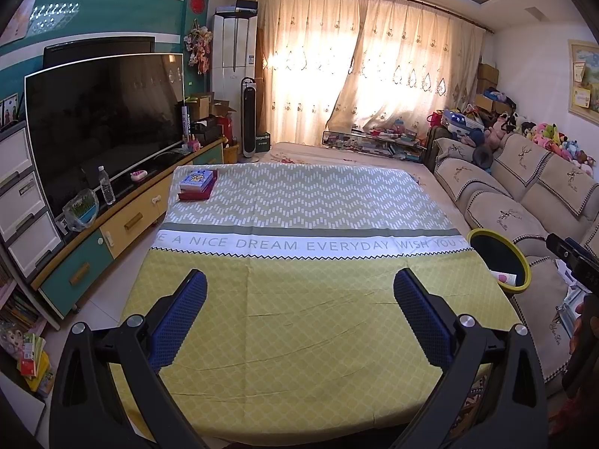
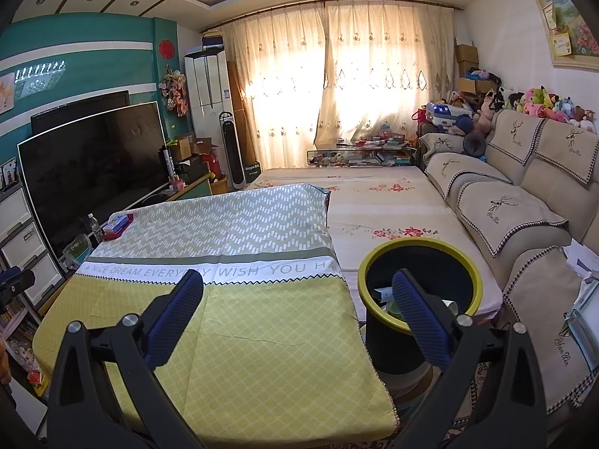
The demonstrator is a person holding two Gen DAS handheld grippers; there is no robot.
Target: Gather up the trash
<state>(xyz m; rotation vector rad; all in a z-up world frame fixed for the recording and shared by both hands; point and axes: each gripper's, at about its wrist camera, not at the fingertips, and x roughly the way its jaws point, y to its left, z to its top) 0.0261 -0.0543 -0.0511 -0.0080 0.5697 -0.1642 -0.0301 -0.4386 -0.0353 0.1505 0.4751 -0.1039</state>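
Observation:
A black bin with a yellow rim (image 2: 419, 250) stands off the table's right edge, with paper scraps and wrappers (image 2: 385, 293) inside; it also shows in the left wrist view (image 1: 520, 258). My left gripper (image 1: 299, 280) is open and empty above the near part of the yellow-green tablecloth (image 1: 299, 318). My right gripper (image 2: 297, 284) is open and empty, above the table's right edge, its right finger (image 2: 415, 310) in front of the bin. The cloth (image 2: 262, 336) shows bare in both views.
A stack of boxes (image 1: 196, 185) lies at the table's far left corner. A TV cabinet with a TV (image 1: 105, 123), water bottle (image 1: 106, 185) and plastic bag (image 1: 80, 209) runs on the left. A sofa (image 2: 524, 194) stands right, a floral-covered bed (image 2: 374, 194) behind.

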